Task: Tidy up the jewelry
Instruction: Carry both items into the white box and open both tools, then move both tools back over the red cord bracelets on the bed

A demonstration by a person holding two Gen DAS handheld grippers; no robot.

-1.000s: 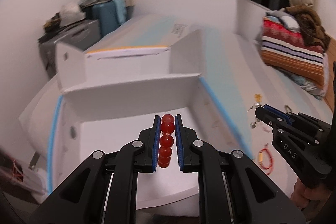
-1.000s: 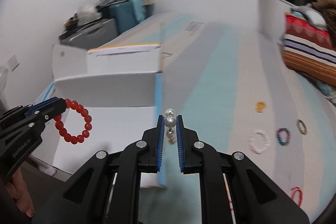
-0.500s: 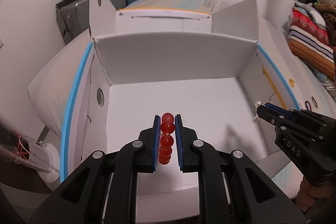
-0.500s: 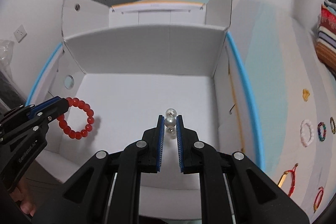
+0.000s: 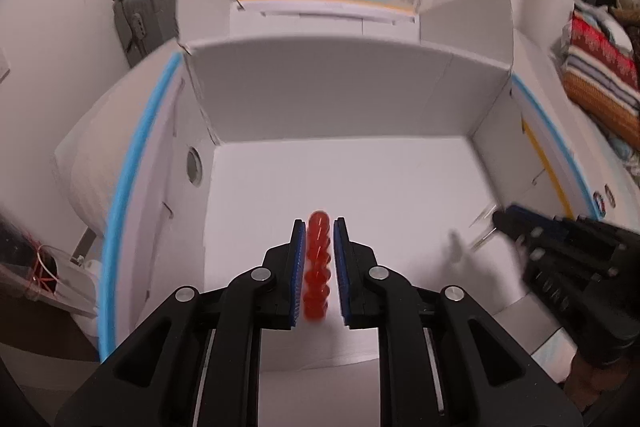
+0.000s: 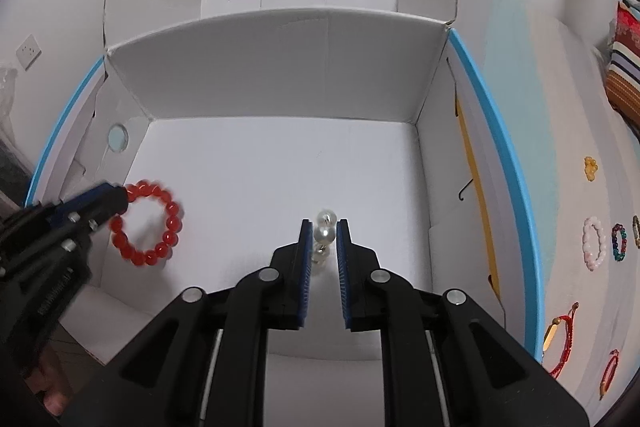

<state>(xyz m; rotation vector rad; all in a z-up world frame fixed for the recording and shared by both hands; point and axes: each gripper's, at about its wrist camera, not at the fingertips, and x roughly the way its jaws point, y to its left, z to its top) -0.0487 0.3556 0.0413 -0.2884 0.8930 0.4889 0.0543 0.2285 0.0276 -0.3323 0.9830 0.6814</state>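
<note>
While both tools hang over the open white cardboard box (image 6: 280, 75), the left gripper (image 5: 318, 259) is clamped on a red round-bead bracelet (image 6: 150, 227), held above the box's left floor. The right gripper (image 6: 324, 247) pinches a string of white pearl beads (image 6: 325, 233) over the middle. More beaded bracelets (image 6: 594, 243) lie on the pale striped surface (image 6: 560, 107) right of the box.

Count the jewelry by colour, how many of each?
Red: 3 (bead bracelet, cord bracelet, thin bracelet)
White: 1 (pearl piece)
Pale pink: 1 (pink bracelet)
Yellow: 1 (yellow piece)
Multicolour: 1 (mixed bracelet)
Dark, cut off at edge: 1 (edge bracelet)
Total: 8
</note>
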